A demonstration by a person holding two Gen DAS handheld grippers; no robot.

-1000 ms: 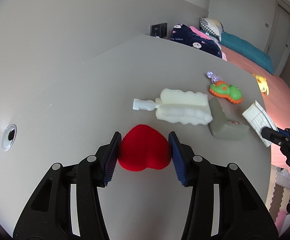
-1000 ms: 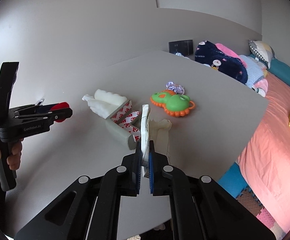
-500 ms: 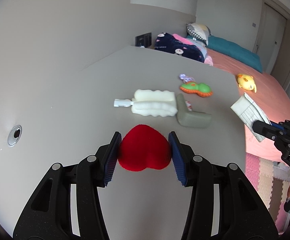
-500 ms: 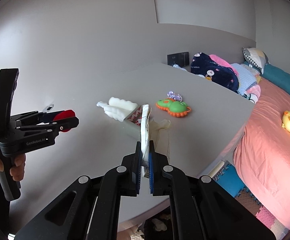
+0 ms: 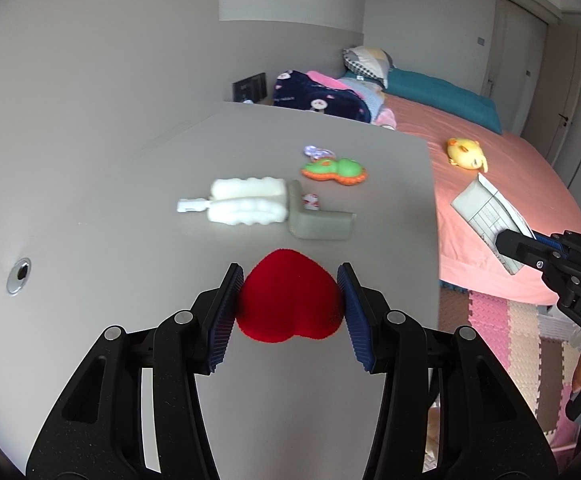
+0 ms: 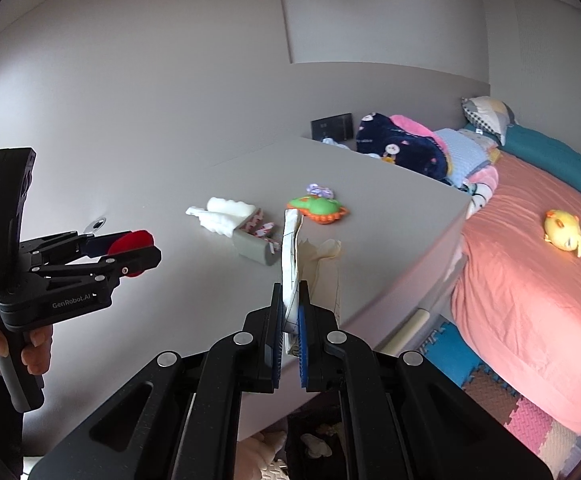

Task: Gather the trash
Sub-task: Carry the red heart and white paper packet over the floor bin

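Note:
My left gripper (image 5: pixel 288 304) is shut on a red heart-shaped sponge (image 5: pixel 288 300) and holds it above the grey table (image 5: pixel 110 208); it also shows in the right wrist view (image 6: pixel 130 250). My right gripper (image 6: pixel 289 316) is shut on a folded white paper packet (image 6: pixel 290 256), held above the table's near edge; the packet also shows in the left wrist view (image 5: pixel 490 212). On the table lie a white foam piece (image 5: pixel 246 204), a grey L-shaped foam corner (image 5: pixel 318 226) and a green and orange toy (image 5: pixel 334 170).
A bed with a pink sheet (image 6: pixel 530 260) stands right of the table, with a yellow plush toy (image 6: pixel 564 232) and folded clothes (image 6: pixel 402 144) on it. Coloured foam floor mats (image 6: pixel 522 412) lie below. A metal grommet (image 5: pixel 18 276) sits in the table.
Both grippers have pulled back and up from the table with their objects; the table items look smaller and farther. More of the bed and floor has come into view.

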